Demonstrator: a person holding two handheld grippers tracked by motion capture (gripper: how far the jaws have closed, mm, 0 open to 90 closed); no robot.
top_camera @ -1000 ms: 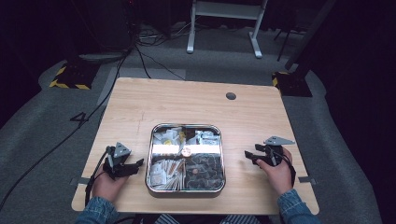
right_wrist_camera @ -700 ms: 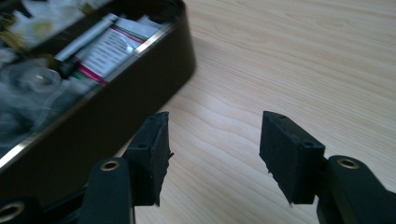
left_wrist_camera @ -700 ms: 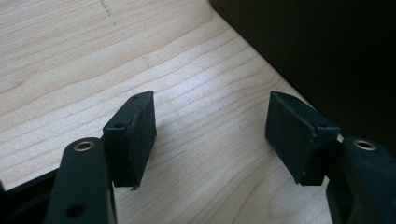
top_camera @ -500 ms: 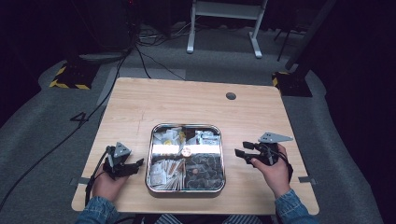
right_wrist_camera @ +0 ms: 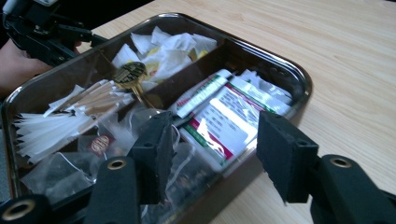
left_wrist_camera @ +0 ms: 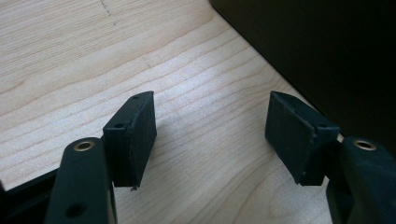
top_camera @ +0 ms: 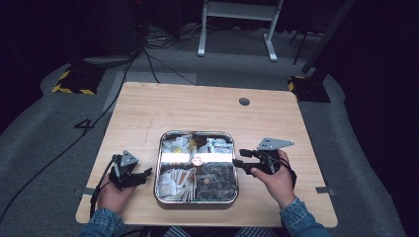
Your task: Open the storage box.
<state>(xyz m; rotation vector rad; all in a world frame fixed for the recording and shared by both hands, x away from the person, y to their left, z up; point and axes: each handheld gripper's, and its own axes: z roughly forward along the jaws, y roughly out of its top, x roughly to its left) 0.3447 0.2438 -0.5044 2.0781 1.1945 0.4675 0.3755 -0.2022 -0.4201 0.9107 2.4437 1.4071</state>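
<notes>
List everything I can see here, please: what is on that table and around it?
Light wooden table: one, centre of the high view.
Shiny metal tray with compartments: one, silver, table's near middle, between the grippers.
White paper sachets: several, in the tray.
Green-and-white packets: a few, in the tray.
Tea bags on strings: some, clear, in the tray.
White stand legs: a pair, on the grey floor beyond the table.
Left gripper: black, fingers open over bare wood.
Right gripper: black, open at the tray's edge.
</notes>
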